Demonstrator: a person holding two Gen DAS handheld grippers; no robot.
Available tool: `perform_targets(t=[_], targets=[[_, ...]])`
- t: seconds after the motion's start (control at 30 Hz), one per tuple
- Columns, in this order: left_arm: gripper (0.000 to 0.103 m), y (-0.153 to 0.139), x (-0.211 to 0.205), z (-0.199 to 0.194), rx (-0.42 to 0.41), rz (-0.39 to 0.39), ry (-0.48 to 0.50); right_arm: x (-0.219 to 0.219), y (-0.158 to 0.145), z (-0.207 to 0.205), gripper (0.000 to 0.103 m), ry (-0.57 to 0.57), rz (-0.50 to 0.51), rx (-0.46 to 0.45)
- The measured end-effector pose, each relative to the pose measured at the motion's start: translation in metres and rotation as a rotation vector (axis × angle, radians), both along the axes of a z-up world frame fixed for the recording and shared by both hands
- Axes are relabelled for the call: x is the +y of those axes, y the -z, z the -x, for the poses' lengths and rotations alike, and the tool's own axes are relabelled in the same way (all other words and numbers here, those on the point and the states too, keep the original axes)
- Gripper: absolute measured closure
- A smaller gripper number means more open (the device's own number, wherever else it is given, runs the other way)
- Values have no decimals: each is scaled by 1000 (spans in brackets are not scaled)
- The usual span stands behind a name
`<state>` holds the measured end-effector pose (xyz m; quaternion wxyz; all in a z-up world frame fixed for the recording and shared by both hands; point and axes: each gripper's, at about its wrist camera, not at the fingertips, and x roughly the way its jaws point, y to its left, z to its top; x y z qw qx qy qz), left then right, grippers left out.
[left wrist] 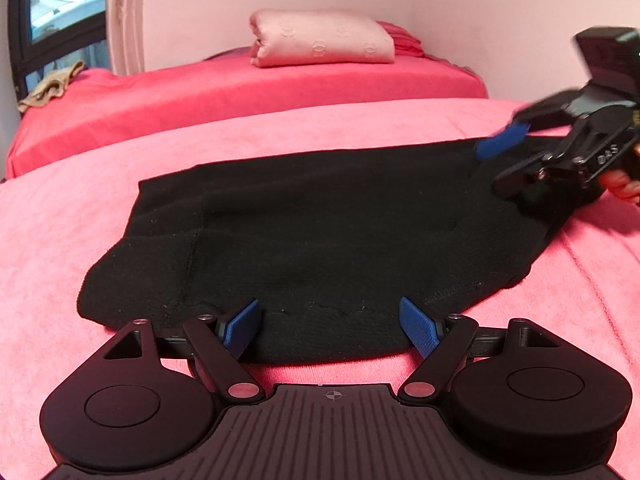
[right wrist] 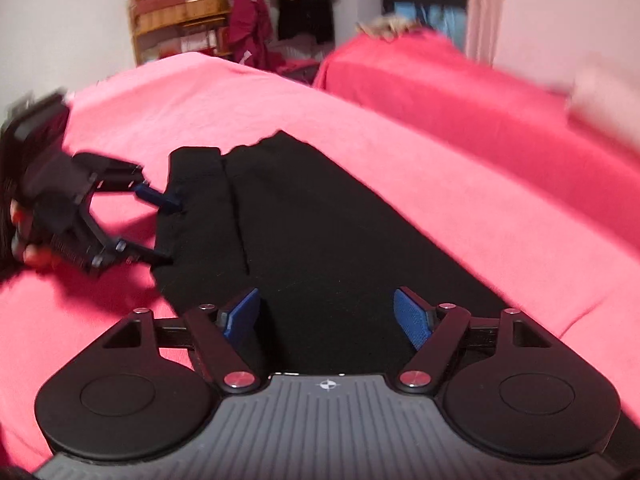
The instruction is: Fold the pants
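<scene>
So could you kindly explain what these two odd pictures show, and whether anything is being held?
Each picture comes from a camera mounted on a hand-held gripper, looking forward past its own blue pads. A person carries one in each hand; no robot arm is involved. The left gripper looks across black pants lying flat on a pink bed cover, with the right gripper at the far right edge. The right gripper sees the same pants lengthwise, with the left gripper at their left edge. Both sets of jaws stand open, so nothing is held. A folded pink blanket lies behind.

White "045" printed on the right gripper (left wrist: pixel 505 163) body at the right edge of the frame (slightly blurred), nothing else readable
</scene>
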<state>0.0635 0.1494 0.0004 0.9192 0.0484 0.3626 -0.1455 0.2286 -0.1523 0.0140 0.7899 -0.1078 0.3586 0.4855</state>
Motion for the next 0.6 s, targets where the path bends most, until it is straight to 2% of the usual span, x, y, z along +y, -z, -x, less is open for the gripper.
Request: perform_targets(t=[0.03, 0.07, 0.1, 0.13, 0.23, 0.37, 0.4, 0.47, 0.5, 0.53, 0.6], targets=[[0, 0, 1, 0, -1, 6, -3, 1, 4, -6, 33, -4, -9, 59], [0, 0, 2, 0, -4, 9, -5, 1, 6, -7, 53, -13, -10, 102], [0, 0, 2, 0, -9, 10, -8, 0, 6, -5, 67, -19, -1, 113], [0, 0, 3, 0, -16, 11, -11, 0, 5, 1, 92, -18, 11, 95], [0, -1, 4, 2, -31, 19, -22, -9, -14, 26, 93, -18, -18, -30], [0, -3, 3, 3, -51, 28, -30, -30, -41, 38, 93, 43, -91, -194], [0, -2, 1, 3, -49, 17, -25, -29, -35, 42, 92, 46, -52, -227], [0, 1, -4, 1, -38, -22, -18, -11, -8, 44, 91, -11, 162, -196], [0, 2, -7, 1, -34, -37, -11, -4, 1, 48, 91, -35, 239, -208], [0, 3, -9, 0, -35, -52, -5, -2, 2, 53, 89, -44, 239, -232], [0, 4, -12, 1, -39, -65, 7, 1, -8, 53, 70, -32, 154, -215]])
